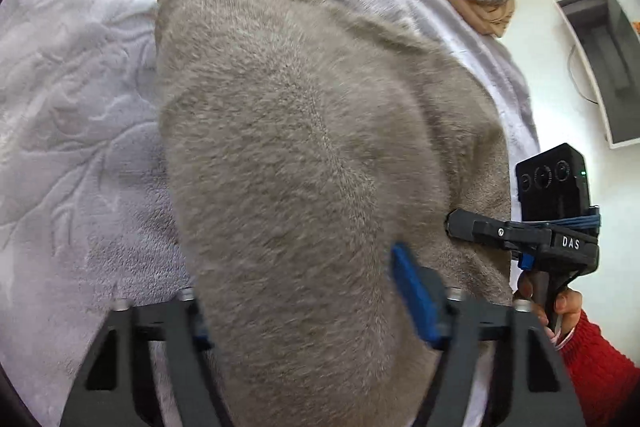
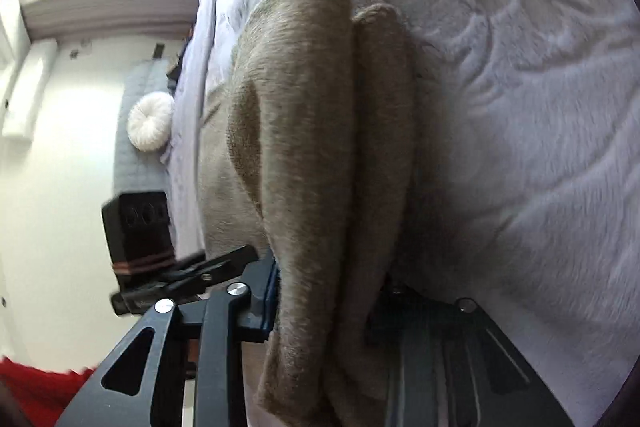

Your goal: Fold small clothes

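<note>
A soft taupe-grey knitted garment (image 1: 304, 155) lies on a pale lilac plush bedspread with an embossed leaf pattern (image 1: 72, 115), folded into thick layers with its ribbed edge at the far end. The left gripper (image 1: 304, 311) straddles the near end of the cloth, its blue-padded black jaws part-way apart with a thick fold bulging between them. The right gripper (image 2: 324, 311), seen from its own camera, clamps the doubled edge of the same garment, fabric filling the narrow gap. A hand in a red knitted sleeve (image 1: 596, 367) holds its handle.
</note>
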Demonstrator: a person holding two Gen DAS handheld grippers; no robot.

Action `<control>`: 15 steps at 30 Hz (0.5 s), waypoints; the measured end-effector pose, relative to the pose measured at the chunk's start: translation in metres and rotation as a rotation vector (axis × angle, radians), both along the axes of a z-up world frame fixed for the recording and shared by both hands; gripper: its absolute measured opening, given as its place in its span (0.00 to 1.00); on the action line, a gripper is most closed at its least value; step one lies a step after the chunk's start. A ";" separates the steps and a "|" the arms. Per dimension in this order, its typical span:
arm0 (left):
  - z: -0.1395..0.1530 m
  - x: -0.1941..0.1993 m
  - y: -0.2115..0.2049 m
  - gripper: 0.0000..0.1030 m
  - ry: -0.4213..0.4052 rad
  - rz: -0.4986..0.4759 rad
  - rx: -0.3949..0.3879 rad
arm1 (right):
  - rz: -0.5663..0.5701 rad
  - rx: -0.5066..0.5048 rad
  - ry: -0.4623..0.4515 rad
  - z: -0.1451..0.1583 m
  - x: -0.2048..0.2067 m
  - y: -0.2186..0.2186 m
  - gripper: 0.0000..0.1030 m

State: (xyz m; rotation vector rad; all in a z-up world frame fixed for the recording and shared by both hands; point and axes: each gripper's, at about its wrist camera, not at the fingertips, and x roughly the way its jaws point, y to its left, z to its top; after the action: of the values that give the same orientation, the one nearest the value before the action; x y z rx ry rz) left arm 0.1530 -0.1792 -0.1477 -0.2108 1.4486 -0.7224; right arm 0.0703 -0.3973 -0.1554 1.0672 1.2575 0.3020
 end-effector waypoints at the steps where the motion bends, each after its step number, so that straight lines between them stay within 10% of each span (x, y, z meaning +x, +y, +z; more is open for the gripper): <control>1: 0.004 0.000 0.004 0.56 0.008 0.009 -0.024 | -0.020 0.031 -0.008 0.003 -0.002 0.001 0.29; 15: 0.097 -0.057 0.088 0.54 -0.024 -0.001 -0.091 | -0.054 0.202 -0.057 0.069 -0.039 0.066 0.29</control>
State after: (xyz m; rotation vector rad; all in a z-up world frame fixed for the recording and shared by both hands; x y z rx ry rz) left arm 0.0960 -0.0909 -0.0506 -0.2706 1.3944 -0.7902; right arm 0.0312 -0.3309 -0.0869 1.2543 1.1629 0.4222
